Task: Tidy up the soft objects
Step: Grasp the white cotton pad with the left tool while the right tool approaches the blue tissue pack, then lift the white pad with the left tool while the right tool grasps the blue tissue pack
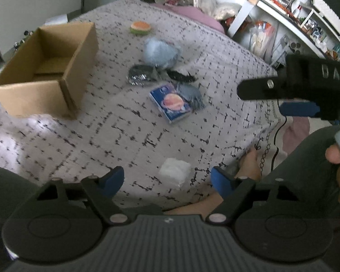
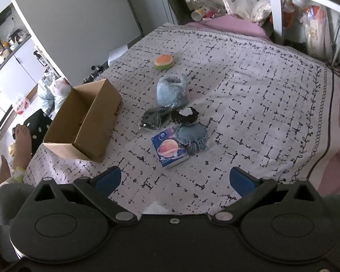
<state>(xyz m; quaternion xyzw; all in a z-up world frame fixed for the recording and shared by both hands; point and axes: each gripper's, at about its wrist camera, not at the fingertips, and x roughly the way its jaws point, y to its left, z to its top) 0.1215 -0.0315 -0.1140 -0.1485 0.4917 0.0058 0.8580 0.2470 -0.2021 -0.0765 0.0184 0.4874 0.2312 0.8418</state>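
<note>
Both your claws stand released and empty, the left gripper with the white soft pack lying between its fingers untouched, the right gripper with the blue tissue pack just ahead and the cardboard box ahead-left.

White wad half hidden behind gripper body; shelf stuff blurry.

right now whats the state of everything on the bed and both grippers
cardboard box: open at the top, looks empty
burger toy: loose on the bedspread
light blue fluffy bundle: in clear wrap
dark bagged item: in clear plastic
tissue pack: lying flat, its far corner on the denim piece
denim piece: lying by the pack
white soft piece: just ahead of left gripper
left gripper: open, empty
right gripper: open, empty
</note>
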